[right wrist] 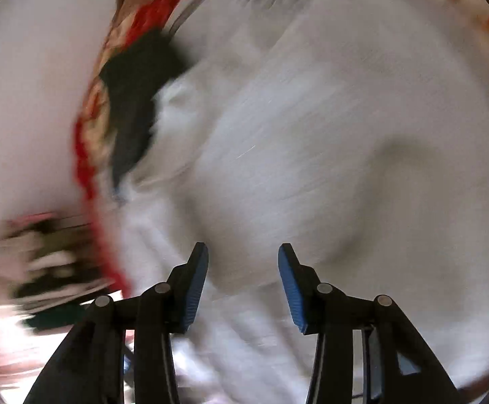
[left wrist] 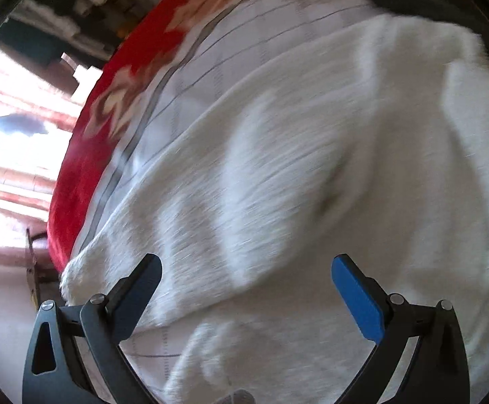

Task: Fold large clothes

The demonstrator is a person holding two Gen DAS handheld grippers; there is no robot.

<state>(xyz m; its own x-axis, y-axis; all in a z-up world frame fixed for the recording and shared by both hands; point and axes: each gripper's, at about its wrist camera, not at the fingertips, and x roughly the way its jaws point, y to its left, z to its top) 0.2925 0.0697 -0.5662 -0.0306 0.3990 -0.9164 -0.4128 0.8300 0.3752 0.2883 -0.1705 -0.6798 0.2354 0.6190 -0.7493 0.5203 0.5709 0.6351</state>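
Garment: a white fuzzy knit sweater (left wrist: 311,155) lies spread over the bed's pale lined sheet (left wrist: 244,33), one cuff end near the bed's edge; a red flowered blanket (left wrist: 86,175) borders it.
Left gripper (left wrist: 246,286): jaws wide apart, nothing between the pads, hovering over the sweater, pointed steeply down.
Right gripper (right wrist: 242,276): jaws about half apart, nothing pinched, white knit just beyond the tips.
Dark item (right wrist: 136,101): black cloth lying beside the sweater's far end; I cannot tell what it is.
Step in hand: I judge I'm coming in to take hold for a fold.
Doing it well: pinch one layer at an edge on each side, lift both together, keep the knit taut, avoid catching the sheet.
Risk: both views are blurred; slow down before closing.
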